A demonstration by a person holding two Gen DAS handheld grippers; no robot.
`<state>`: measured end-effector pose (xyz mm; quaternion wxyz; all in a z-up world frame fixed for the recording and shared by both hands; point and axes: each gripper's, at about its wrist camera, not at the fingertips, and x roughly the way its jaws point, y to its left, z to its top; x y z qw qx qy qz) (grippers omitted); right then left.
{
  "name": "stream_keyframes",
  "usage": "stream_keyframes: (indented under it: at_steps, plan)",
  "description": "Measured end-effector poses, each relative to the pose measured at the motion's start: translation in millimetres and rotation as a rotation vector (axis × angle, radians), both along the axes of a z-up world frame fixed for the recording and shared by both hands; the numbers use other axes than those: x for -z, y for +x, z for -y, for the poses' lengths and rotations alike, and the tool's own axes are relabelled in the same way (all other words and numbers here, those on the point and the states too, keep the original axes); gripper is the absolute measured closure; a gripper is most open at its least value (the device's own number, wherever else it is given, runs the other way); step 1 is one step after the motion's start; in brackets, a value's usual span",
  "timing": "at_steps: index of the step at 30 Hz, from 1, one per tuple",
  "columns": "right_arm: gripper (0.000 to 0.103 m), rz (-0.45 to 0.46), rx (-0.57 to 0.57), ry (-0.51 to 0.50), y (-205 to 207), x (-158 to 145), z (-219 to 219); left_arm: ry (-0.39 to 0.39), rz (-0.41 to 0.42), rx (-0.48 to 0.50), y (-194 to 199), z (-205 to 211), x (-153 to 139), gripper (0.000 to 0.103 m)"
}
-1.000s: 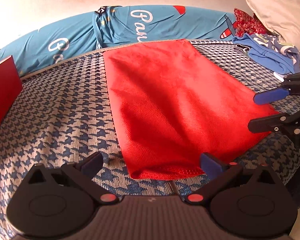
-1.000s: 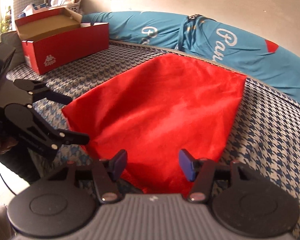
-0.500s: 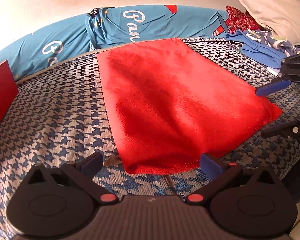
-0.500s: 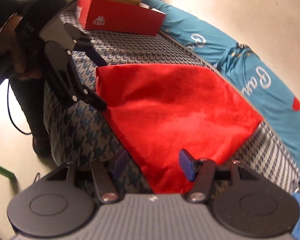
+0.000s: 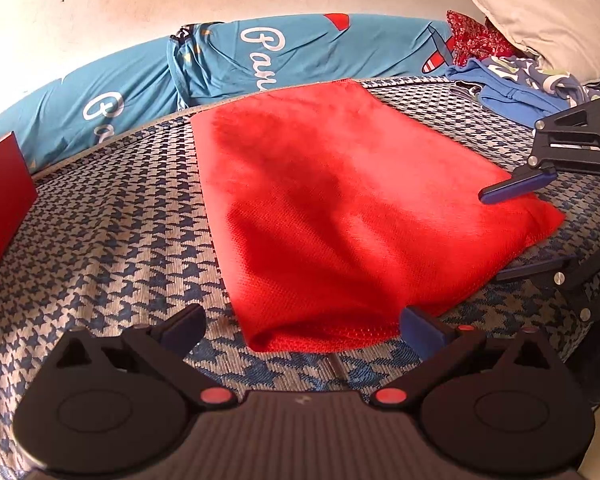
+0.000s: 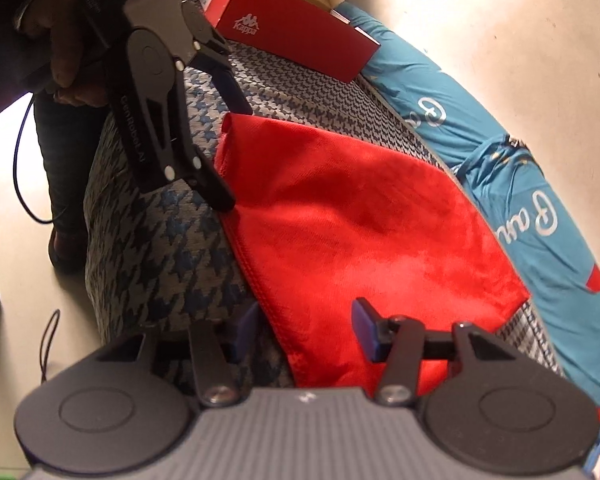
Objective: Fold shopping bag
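Left wrist view: bag (image 5: 340,208) lies flat on bed (image 5: 112,240), left gripper (image 5: 300,322) unmoved and released, jaws wide around the near corner, while right gripper (image 5: 512,232) now straddles the far corner, one finger above, one below. Right wrist view: right gripper (image 6: 304,330) has rolled and dropped to the bag (image 6: 360,216) edge, jaws just closing but not yet pinching, so both corners look near ready for a grab and fold.
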<state>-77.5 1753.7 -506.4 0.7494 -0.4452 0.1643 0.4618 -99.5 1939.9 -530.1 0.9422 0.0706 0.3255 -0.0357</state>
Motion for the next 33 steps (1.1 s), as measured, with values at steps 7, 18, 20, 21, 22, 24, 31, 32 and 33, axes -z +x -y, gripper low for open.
stream_keyframes:
  at_steps: [7,18,20,21,22,24,31,32,33]
  plan:
    - [0.061,0.022,-0.018,0.019,-1,3,-6,0.005,0.007,0.002,0,1,0,0.0]
    - [0.09,-0.173,0.053,0.079,20,-7,-8,0.131,0.096,0.125,-9,17,-16,0.0]
    - [0.091,-0.244,0.068,0.1,31,-13,-6,0.19,0.13,0.23,-15,27,-21,0.0]
    - [0.092,-0.284,0.076,0.112,38,-17,-5,0.219,0.127,0.274,-16,31,-21,0.0]
    - [0.092,-0.323,0.084,0.125,46,-20,-4,0.251,0.122,0.322,-17,36,-21,0.0]
    - [0.092,-0.401,0.103,0.154,60,-27,-1,0.328,0.105,0.415,-19,44,-18,0.0]
    - [0.093,-0.602,0.134,0.212,97,-36,10,0.414,0.038,0.547,-8,47,-14,0.0]
    - [0.093,-0.611,0.128,0.208,99,-37,10,0.412,0.033,0.555,-5,45,-16,0.0]
    - [0.093,-0.619,0.122,0.203,100,-37,11,0.411,0.032,0.563,-6,44,-15,0.0]
